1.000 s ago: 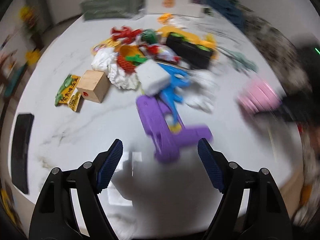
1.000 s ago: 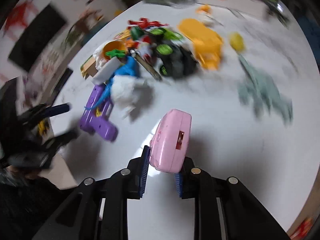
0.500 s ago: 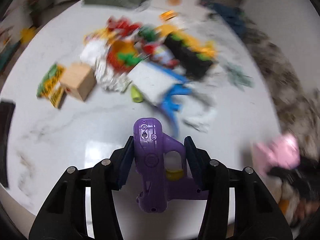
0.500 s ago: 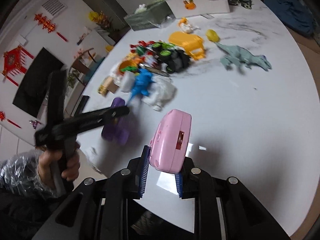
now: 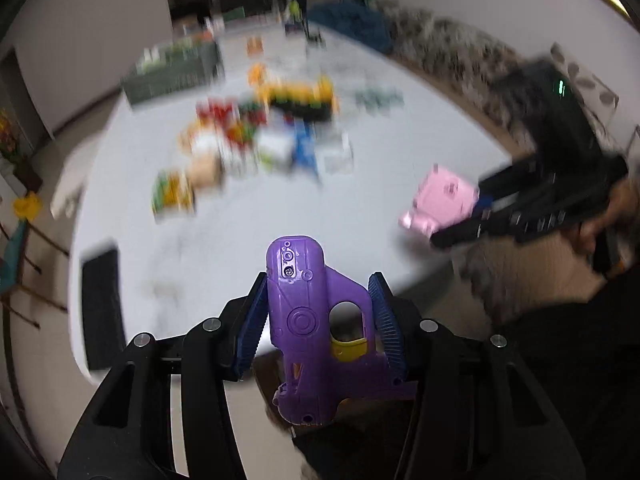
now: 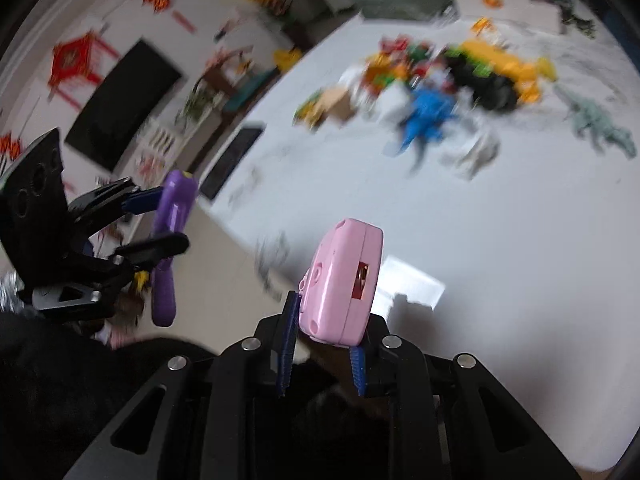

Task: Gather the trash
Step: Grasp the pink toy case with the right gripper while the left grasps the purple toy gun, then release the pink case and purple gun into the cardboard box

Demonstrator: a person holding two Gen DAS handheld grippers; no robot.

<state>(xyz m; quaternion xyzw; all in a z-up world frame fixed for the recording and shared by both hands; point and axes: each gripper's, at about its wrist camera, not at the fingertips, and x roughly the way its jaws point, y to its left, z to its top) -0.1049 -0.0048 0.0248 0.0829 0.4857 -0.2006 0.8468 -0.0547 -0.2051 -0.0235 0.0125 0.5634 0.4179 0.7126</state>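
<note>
The left gripper [image 5: 320, 320] is clamped on a purple toy gun [image 5: 316, 328], its blue ribbed pads [image 5: 250, 340] pressing both sides of the body. The toy is glossy moulded plastic with raised circles and small screw holes on its flat side, a cut-out trigger opening and a yellow trigger at the bottom of that opening. It stands upright between the fingers, rounded end upward, lifted off the white table [image 5: 248, 224] at the table's near edge.

The right gripper [image 6: 322, 344] is closed on a pink toy case [image 6: 344, 280], a rounded, smooth, two-shelled box with a seam down its narrow side and a small reddish latch recess on that side. It is held on edge, above the near rim of the table. In the left wrist view the same case [image 5: 444, 200] shows to the right of the table, off its edge, in the other gripper [image 5: 476, 216].

Toward the far half of the table lies a blurred toy pile [image 6: 440, 80]: yellow, black, red and blue pieces together, with a grey-green dinosaur [image 6: 596, 120] just beside the pile. A black flat slab [image 5: 100, 304] rests at the table's left edge.
</note>
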